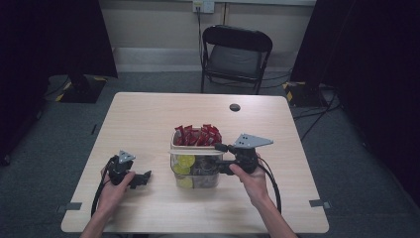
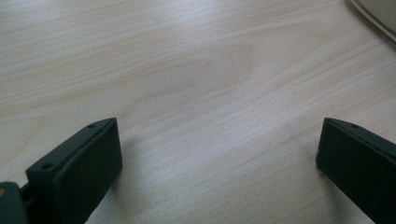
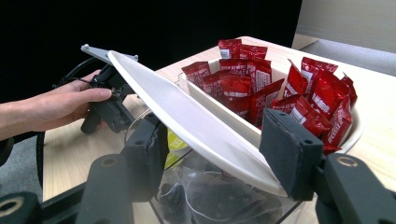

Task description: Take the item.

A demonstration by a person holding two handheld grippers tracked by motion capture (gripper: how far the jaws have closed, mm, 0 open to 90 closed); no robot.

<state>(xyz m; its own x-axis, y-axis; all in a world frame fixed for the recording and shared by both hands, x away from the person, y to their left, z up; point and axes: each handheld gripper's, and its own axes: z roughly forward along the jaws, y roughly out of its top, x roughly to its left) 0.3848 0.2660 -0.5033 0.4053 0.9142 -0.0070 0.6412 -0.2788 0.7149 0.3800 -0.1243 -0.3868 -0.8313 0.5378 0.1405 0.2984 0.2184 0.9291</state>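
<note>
the dark contents at the bottom of the clear container (image 3: 219, 200) are hard to make out through its wall and some crinkled film; in the right gripper view they read as dark lumps, no more. the near edge of the white lid (image 3: 196, 123) is cut off behind the jaws, and the left gripper view catches just a sliver of a pale rim at its top right corner.

the lid is a thin, smooth, white oval plate, tilted: one long edge is raised toward the person's left, the other sits low by the white tray (image 3: 357, 128). the right gripper (image 3: 217, 144) has its jaws closed on the lid's near edge, one black pad on each side of it. in the high view the lid (image 1: 194, 151) appears as a pale strip across the middle of the container (image 1: 195, 171), which stands on the tabletop (image 1: 148, 114) just ahead of the person, between the two hands.

the tray holds a heap of red sachets (image 3: 261, 86), standing and leaning against each other. below it, yellow-green round pieces (image 1: 185, 161) press against the container's clear wall.

the left gripper (image 1: 132, 178) rests on the tabletop just to the left of the container, held by the left hand (image 1: 115, 191); its jaws stand wide apart with bare wood between them.
</note>
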